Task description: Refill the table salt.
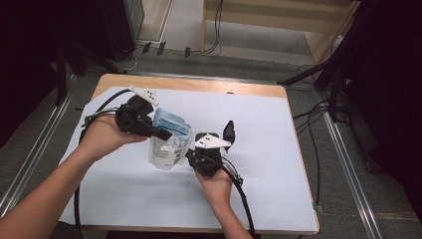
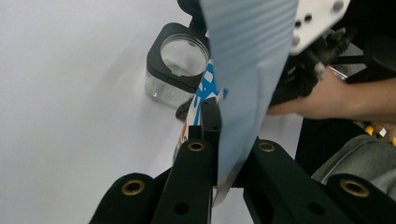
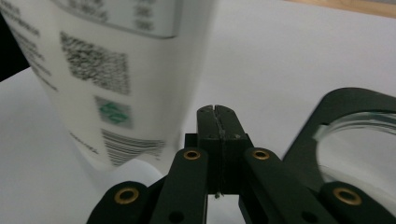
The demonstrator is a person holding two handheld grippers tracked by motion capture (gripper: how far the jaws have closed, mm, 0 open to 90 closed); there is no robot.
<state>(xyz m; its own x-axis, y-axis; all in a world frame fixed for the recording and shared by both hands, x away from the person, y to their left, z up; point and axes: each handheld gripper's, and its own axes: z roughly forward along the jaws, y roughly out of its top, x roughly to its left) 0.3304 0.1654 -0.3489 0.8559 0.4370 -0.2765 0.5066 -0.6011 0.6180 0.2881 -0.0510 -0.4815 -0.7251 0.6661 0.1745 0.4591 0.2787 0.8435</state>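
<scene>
right hand (image 1: 215, 185) comes in from the bottom edge, forearm pointing up the table. right gripper (image 1: 205, 155) sits low over the white mat (image 1: 259, 164), jaws clenched on nothing in the right gripper view, tips meeting with no gap. pouch (image 1: 168, 139) stands just to its left, bottom on the mat, long axis roughly upright with a slight lean. right gripper is beside the pouch's lower body; touching or not i cannot tell. in the right gripper view the pouch (image 3: 116, 79) back label and barcode fill the left side, close.

jar (image 1: 228, 130), clear with a black rim, lies just beyond the right gripper, tipped, mouth facing that gripper. it shows at the right edge of the right gripper view (image 3: 359, 135).

left hand (image 1: 102, 137) reaches in from the left, forearm diagonal, wrist turned so the left gripper (image 1: 160, 133) points right, across at the pouch's top. jaws are grasping the pouch's top edge: in the left gripper view the pale blue film (image 2: 247, 84) runs down between the closed jaws.

key relation: pouch hangs from the left gripper at the top, and the jar is to its right and farther back, nearer the right hand. judgement: next is probably a pour or fill, which needs pouch mouth and jar mouth lined up; risk is the floppy pouch swinging.
</scene>
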